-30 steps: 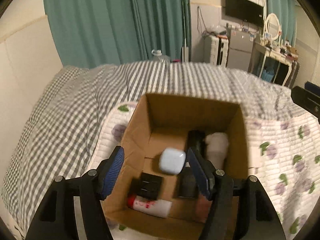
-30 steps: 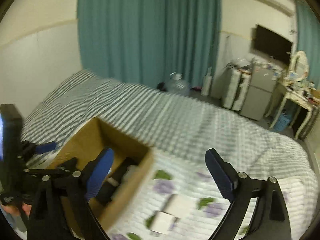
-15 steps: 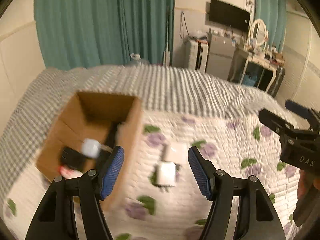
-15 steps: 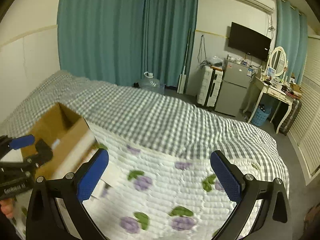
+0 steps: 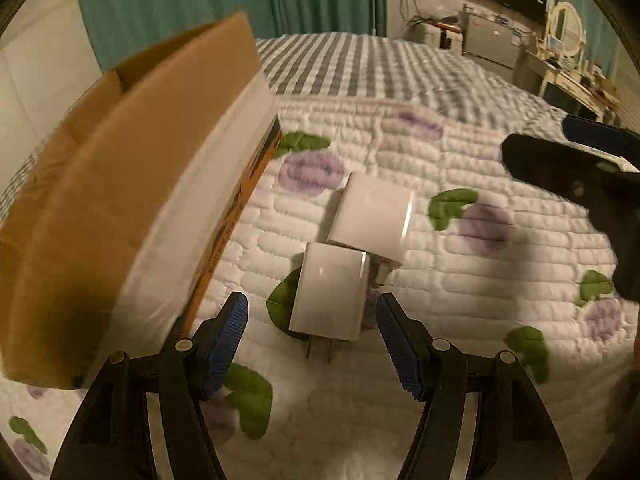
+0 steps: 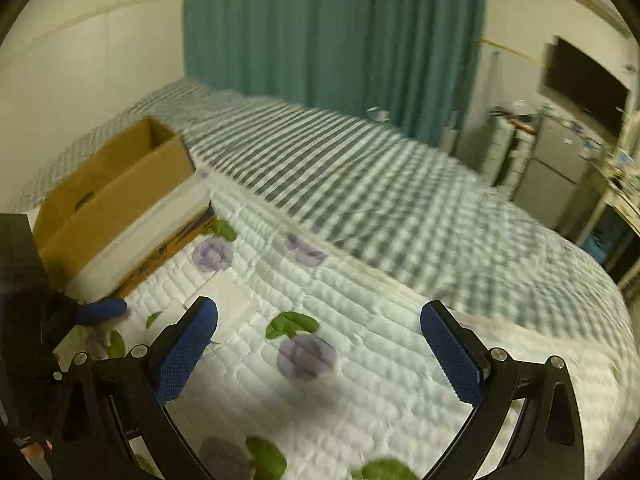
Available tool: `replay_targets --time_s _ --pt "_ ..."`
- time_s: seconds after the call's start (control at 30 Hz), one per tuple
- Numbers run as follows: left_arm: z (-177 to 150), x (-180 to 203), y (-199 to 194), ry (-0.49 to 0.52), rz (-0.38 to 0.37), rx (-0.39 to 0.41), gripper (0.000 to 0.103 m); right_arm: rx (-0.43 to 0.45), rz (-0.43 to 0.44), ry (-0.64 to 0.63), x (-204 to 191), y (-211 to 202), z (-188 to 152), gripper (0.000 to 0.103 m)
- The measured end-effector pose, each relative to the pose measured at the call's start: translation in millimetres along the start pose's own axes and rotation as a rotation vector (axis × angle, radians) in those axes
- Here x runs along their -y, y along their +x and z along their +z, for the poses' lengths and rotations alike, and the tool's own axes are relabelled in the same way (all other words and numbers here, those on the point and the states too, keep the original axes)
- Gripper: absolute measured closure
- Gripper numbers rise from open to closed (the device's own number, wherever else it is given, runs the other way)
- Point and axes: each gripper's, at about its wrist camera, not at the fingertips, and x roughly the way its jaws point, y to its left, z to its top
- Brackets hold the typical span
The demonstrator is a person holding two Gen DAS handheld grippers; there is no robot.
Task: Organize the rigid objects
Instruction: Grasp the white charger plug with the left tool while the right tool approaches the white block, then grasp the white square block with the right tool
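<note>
Two white plug adapters lie side by side on the flowered quilt. The near adapter [image 5: 328, 292] has its prongs towards me, and the far adapter [image 5: 372, 214] touches its upper corner. My left gripper [image 5: 312, 322] hangs open just above the near one, its blue pads either side and not touching it. The brown cardboard box [image 5: 120, 160] stands close on the left. My right gripper [image 6: 320, 344] is wide open over bare quilt, nothing between its fingers. In the right wrist view the adapters [image 6: 228, 298] show blurred beside its left finger, and the box [image 6: 112, 196] sits at far left.
The white quilt [image 5: 460, 300] with purple flowers and green leaves covers a grey checked bed [image 6: 360, 168]. My right gripper [image 5: 580, 172] shows dark at the right edge of the left wrist view. Teal curtains [image 6: 320, 40], a fridge and a dresser stand beyond the bed.
My left gripper has left the spot above the box's inside, swung right and come down over the two white adapters. My right gripper has dropped towards the quilt, its jaws a little wider.
</note>
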Motion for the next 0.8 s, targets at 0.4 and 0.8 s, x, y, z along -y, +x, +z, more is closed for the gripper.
replay_targets --time_s 0.4,0.8 --pt "-5 1 22 0.021 -0.060 0.003 0.061 -0.053 0.090 -0.122 -21 34 -14 0.003" --pt "-30 -48 -5 -0.189 -0.015 0.023 0.062 -0.082 0.147 -0.279 -59 49 -12 0.005"
